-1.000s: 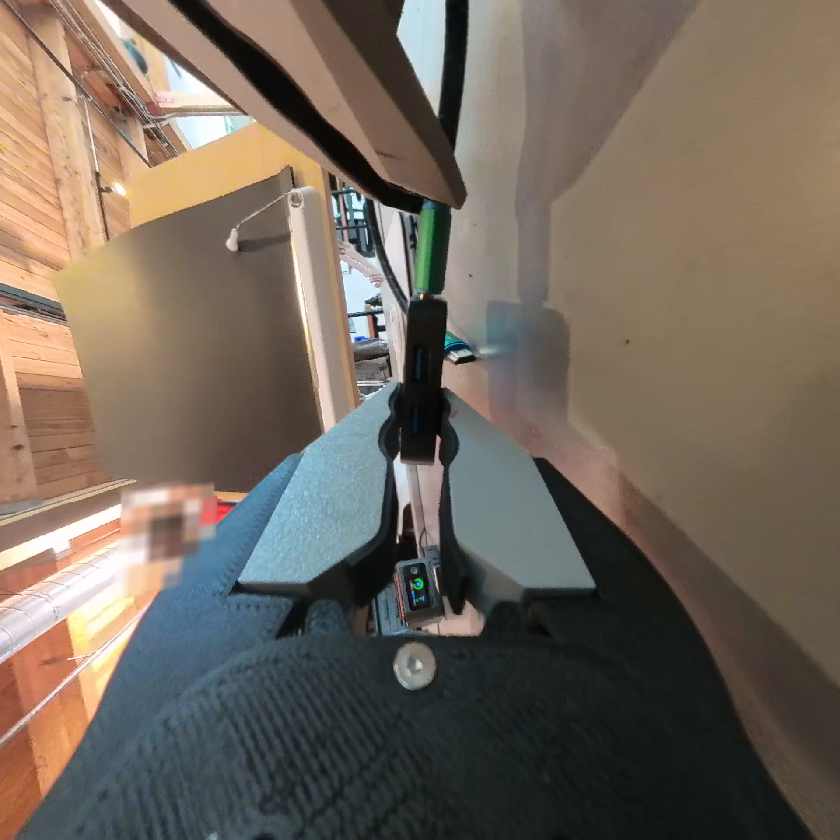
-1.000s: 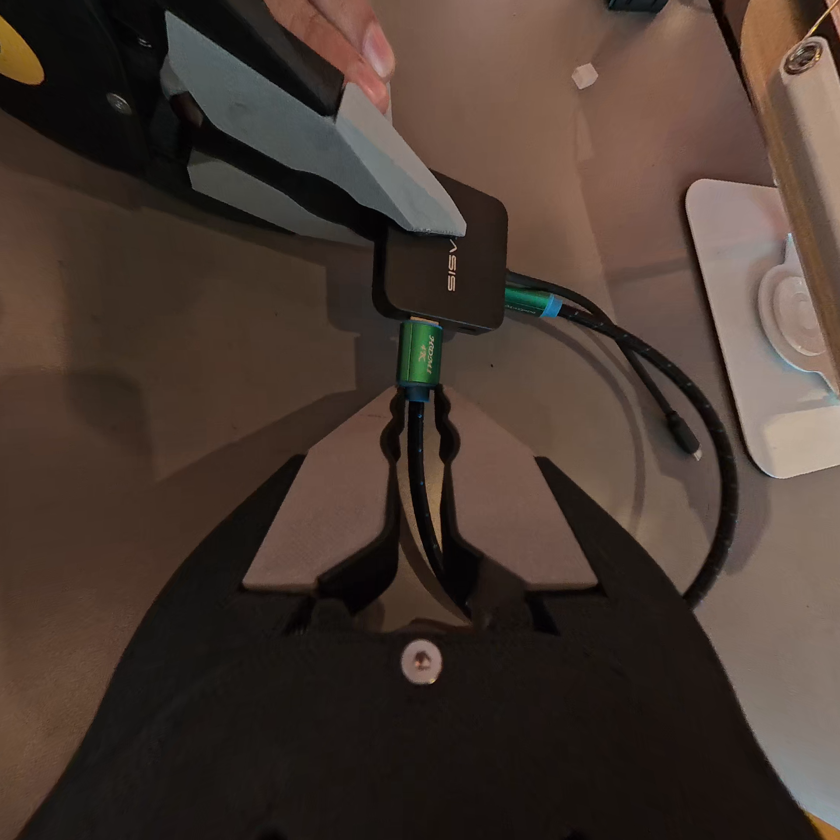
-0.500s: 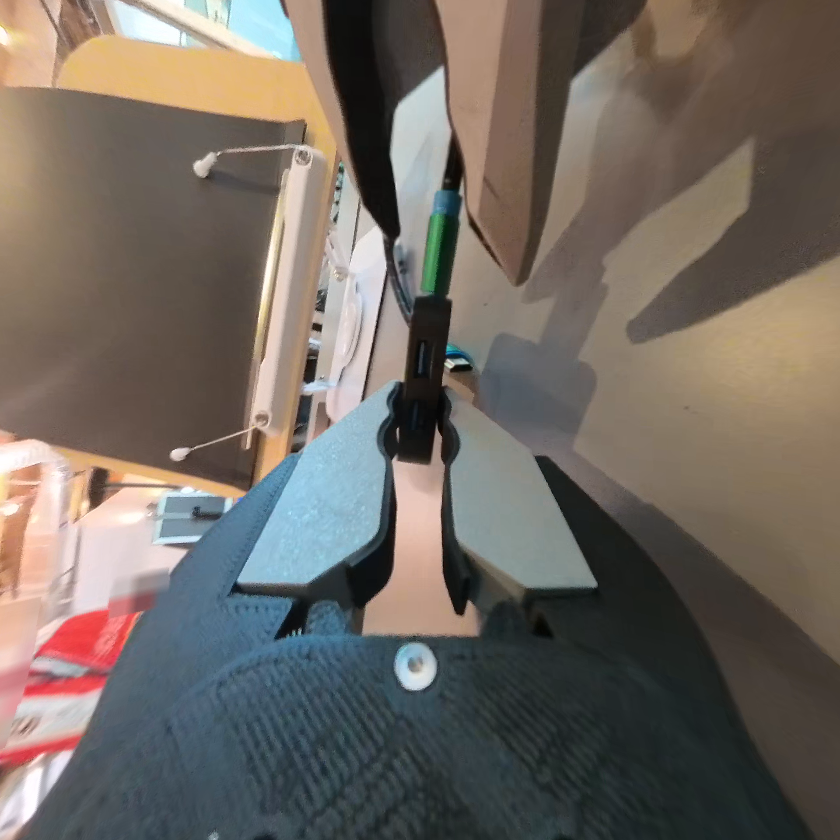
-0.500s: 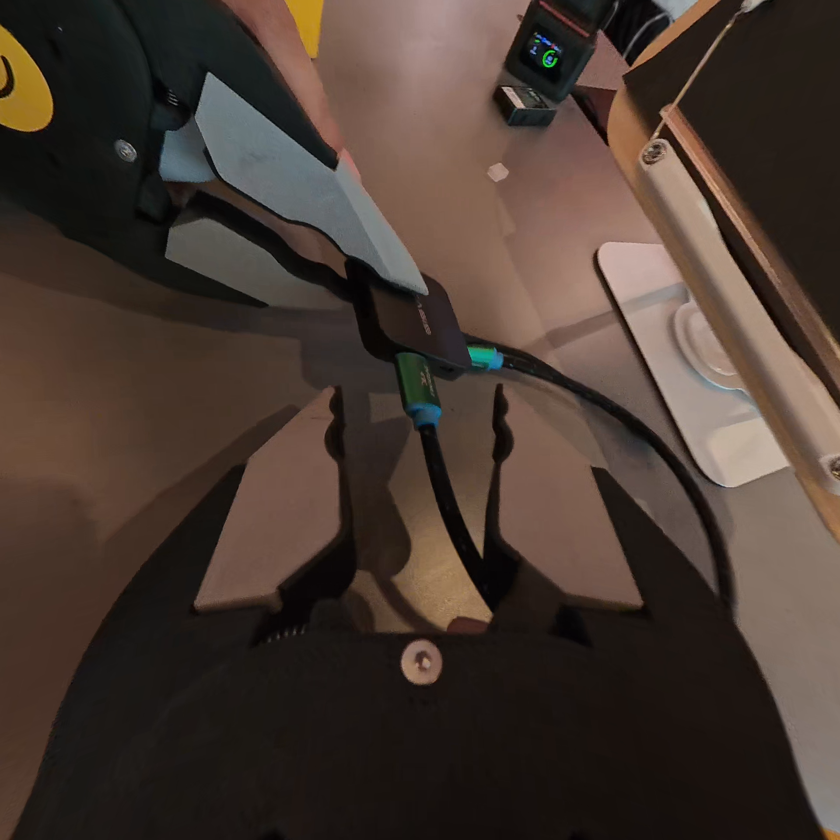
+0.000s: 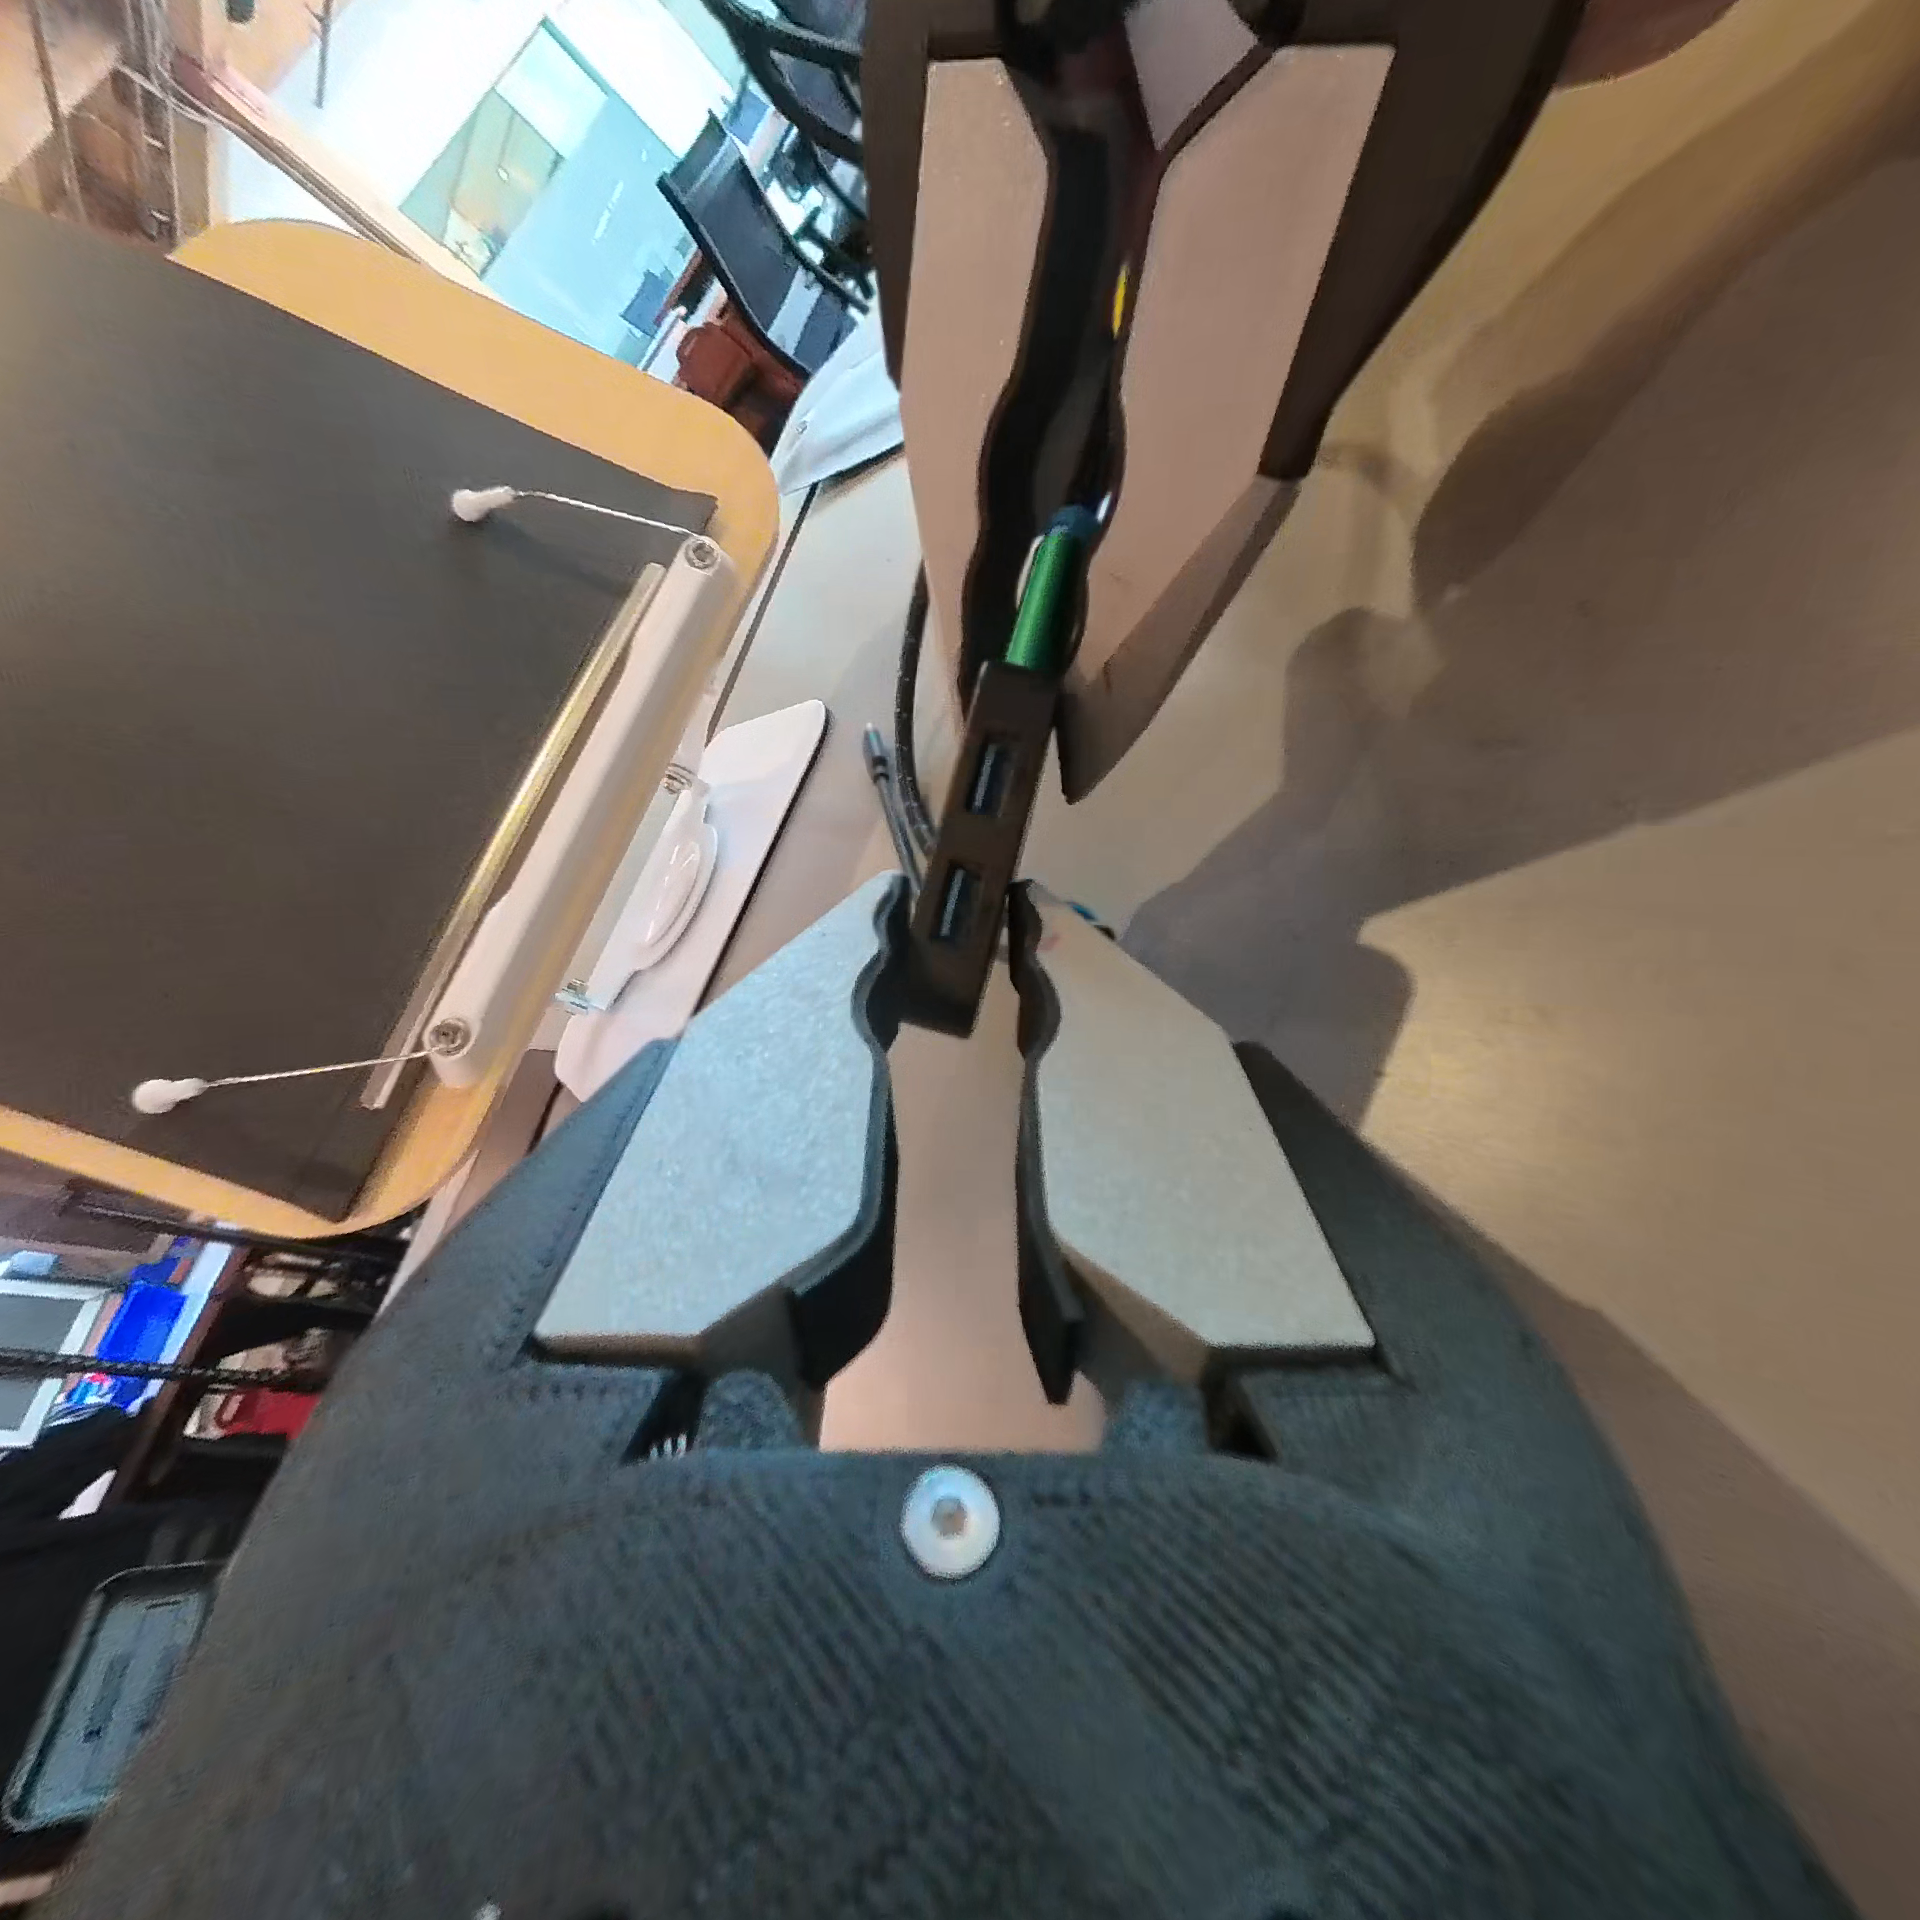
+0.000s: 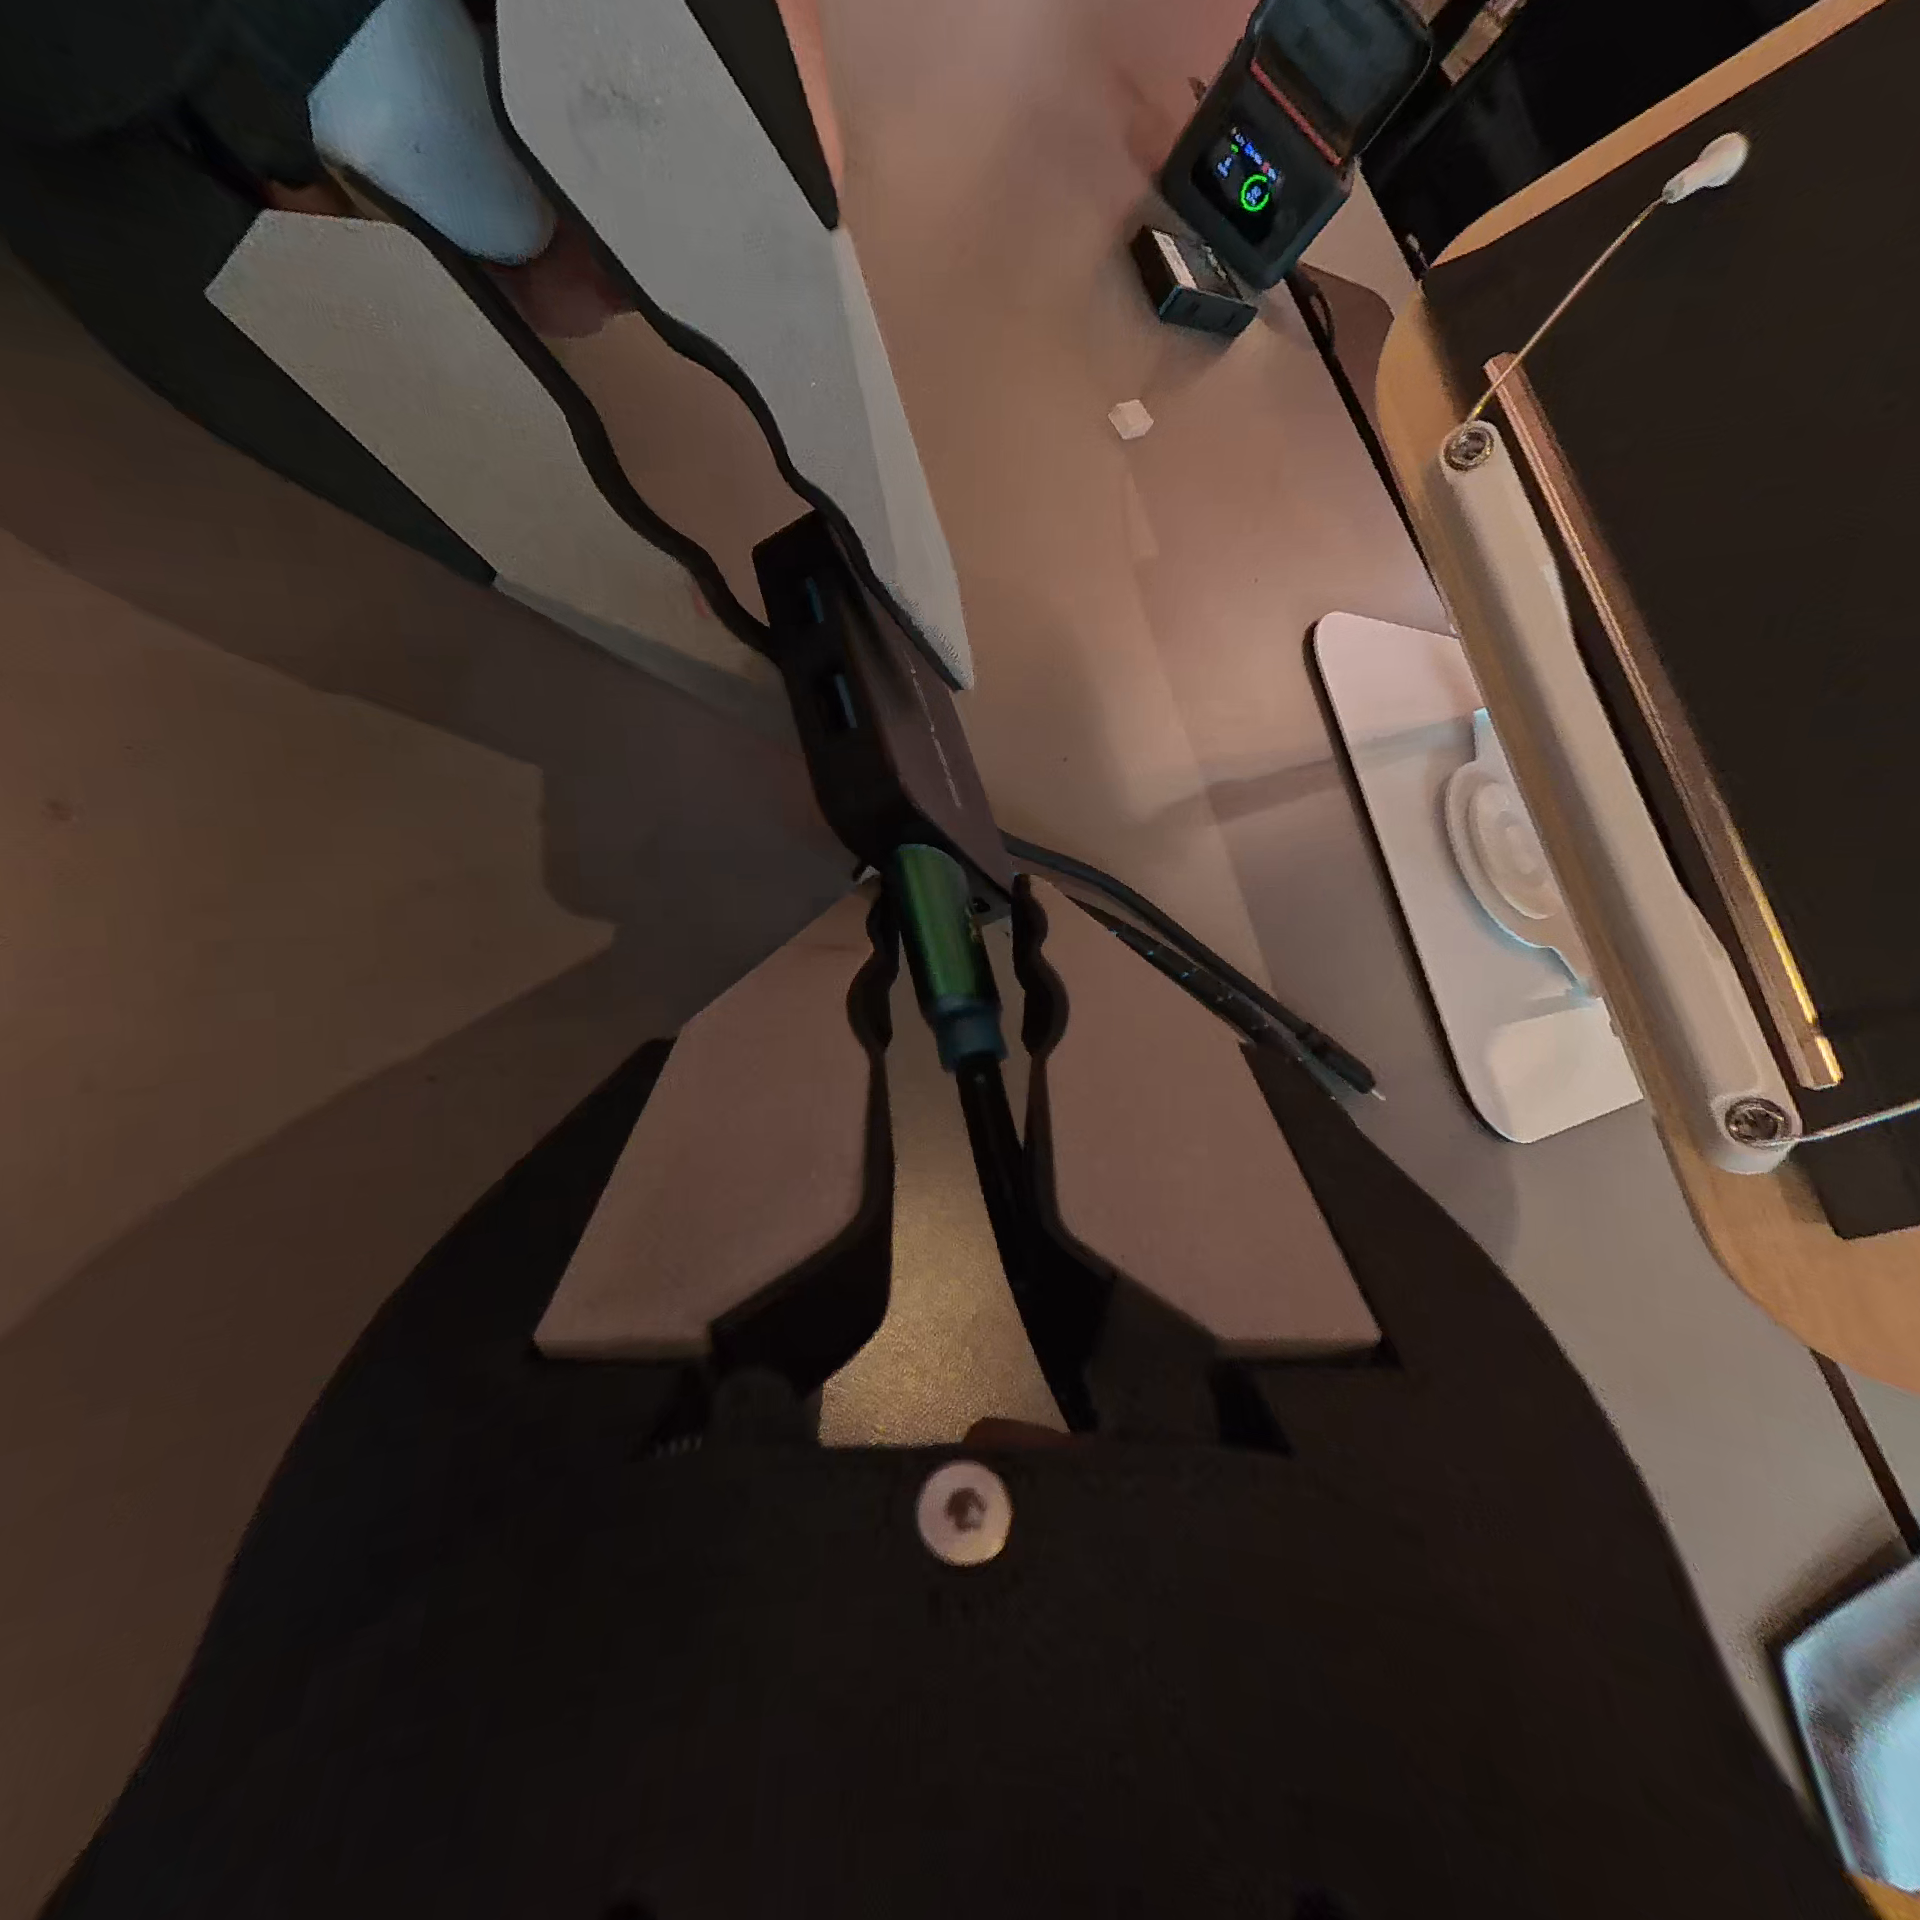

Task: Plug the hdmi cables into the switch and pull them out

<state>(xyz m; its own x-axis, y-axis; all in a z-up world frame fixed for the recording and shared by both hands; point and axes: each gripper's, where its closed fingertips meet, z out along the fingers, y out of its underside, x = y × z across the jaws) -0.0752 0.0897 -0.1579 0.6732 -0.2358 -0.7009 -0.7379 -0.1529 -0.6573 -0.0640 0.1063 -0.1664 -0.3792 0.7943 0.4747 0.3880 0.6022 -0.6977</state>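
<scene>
Since half a second ago my right gripper (image 6: 951,925) has narrowed from a wide spread to bracket the green plug (image 6: 943,951), which now sits between the tips. The fingers stand close on either side of it, but I cannot tell whether they actually press on it; the gap is dark and the edges blur.

My left gripper (image 5: 951,940) is clenched on the switch (image 5: 971,862), held clear of the table (image 6: 1091,468) at mid-frame. The plug is seated in the switch's end port. I judge this as the set-up for the pull-out: one tool braces the body, the other closes on the connector.

In the right wrist view the switch's long axis runs from 11 o'clock down to 5 o'clock; the plug continues that line, its cable (image 6: 997,1164) trailing toward 6 o'clock between my fingers. A second cable (image 6: 1195,966) leaves the switch toward 4 o'clock. In the left wrist view the switch points toward 1 o'clock, empty ports facing the camera.
</scene>
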